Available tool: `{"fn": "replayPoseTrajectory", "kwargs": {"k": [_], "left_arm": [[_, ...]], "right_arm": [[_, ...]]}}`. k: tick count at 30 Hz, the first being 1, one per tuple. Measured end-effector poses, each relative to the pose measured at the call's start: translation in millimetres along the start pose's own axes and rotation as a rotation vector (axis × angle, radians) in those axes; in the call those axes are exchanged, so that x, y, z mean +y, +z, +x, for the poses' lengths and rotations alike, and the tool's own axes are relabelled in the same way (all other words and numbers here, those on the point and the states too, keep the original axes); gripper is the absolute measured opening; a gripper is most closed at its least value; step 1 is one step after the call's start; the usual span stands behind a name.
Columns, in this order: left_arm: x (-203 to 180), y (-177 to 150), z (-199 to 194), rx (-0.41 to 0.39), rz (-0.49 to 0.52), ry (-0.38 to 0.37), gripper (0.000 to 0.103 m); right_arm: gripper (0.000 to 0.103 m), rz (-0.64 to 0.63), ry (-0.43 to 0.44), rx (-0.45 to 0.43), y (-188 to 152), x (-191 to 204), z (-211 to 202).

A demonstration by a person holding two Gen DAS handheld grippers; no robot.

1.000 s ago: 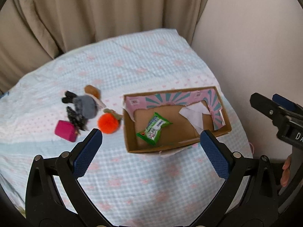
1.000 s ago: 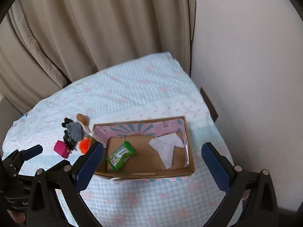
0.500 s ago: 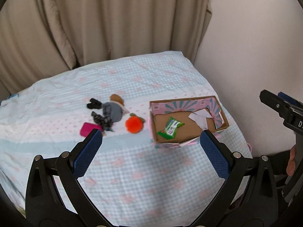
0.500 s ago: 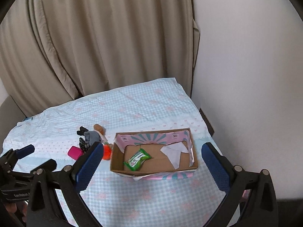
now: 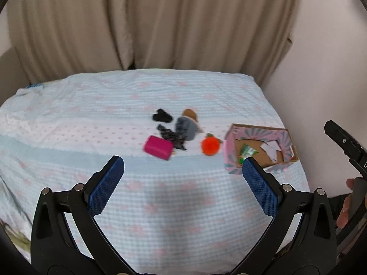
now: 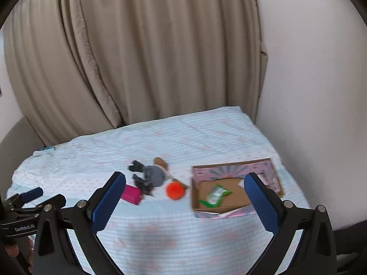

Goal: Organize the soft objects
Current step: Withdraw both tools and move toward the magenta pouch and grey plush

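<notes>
Both hand-held grippers (image 5: 181, 174) (image 6: 183, 190) wide open, empty

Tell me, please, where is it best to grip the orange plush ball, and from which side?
Probably grip the orange plush ball across its round middle, coming from above. It lies alone on the bedspread, the cardboard box close on one side, so a top approach looks clearest.

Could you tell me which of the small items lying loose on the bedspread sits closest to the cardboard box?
The orange plush ball, just left of the cardboard box; the pink pouch and grey toy lie farther left.
</notes>
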State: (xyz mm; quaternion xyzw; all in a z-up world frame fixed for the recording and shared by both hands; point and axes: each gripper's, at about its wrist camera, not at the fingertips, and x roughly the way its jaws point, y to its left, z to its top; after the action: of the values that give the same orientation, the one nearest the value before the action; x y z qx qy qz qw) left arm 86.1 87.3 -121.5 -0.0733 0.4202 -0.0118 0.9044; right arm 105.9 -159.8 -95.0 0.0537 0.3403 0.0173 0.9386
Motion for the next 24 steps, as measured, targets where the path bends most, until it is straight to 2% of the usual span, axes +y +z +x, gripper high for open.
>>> {"fn": "replayPoseTrajectory", "kwargs": {"k": [7,11,15,19,24], "left_arm": [[67,14,21,0.013,0.022,-0.024,0.103],[94,19,47,0.060,0.032,-0.036,0.103],[116,24,88,0.123,-0.028,-0.058,0.103],[133,26,138,0.200,-0.133,-0.086,0.103],[138,21,205,0.293,-0.264,-0.108,0.103]], "right_arm": [[0.103,0.044,0.009,0.036,-9,62,35],[0.103,0.069,-0.008,0.069,-16,85,61],[0.103,0.102,-0.016,0.096,-22,100,94],[0.103,0.116,-0.021,0.128,-21,109,134],[0.103,0.109,-0.011,0.181,-18,111,195]]}}
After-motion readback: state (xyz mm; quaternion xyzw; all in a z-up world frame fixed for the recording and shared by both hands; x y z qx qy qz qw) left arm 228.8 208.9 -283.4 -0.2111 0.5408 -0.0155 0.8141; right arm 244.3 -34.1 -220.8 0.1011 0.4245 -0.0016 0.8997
